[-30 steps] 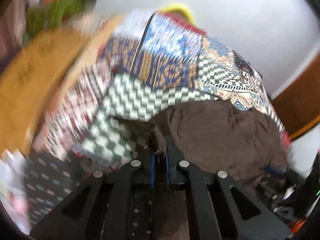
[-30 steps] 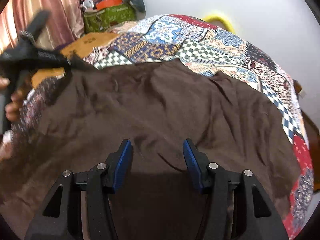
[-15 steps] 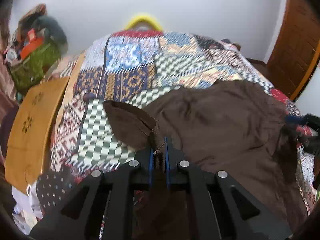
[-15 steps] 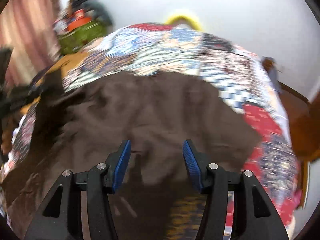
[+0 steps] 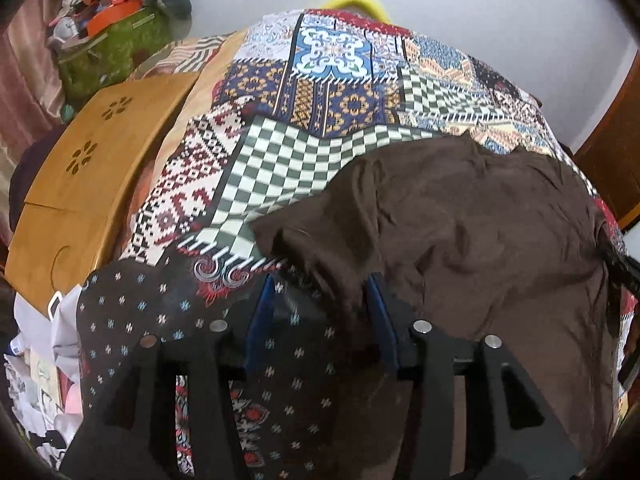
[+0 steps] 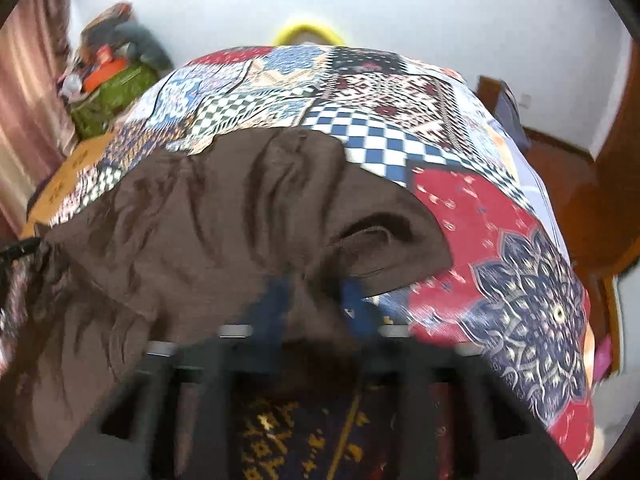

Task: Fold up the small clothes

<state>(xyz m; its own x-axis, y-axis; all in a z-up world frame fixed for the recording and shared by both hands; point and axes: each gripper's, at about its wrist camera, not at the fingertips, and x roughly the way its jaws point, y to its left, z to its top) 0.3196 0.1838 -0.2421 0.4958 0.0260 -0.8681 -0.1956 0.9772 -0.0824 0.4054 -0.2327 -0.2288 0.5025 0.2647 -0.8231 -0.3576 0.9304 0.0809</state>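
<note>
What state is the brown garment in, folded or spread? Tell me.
Mostly spread. The brown garment lies wide and wrinkled across the patchwork quilt, with no neat fold, only a corner flopped over near the right gripper.

Bed under patchwork quilt [image 5: 340,92], brown garment [image 5: 480,220] spread rumpled on it, wooden tray [image 5: 92,168] alongside

A brown garment [image 5: 460,216] lies spread and wrinkled on the patchwork bedspread [image 5: 320,92], covering the part of it nearest the camera and to the right. The left hand-held gripper [image 5: 320,312] hovers at the garment's near left edge with its blue-padded fingers [image 5: 260,308] spread apart, a fold of the brown cloth lying between them but not pinched. Left of the garment, beyond the bedspread's edge, stands a wooden board with flower-shaped cutouts [image 5: 88,168], and farther back from it a green bag [image 5: 108,52] piled with clutter.
</note>
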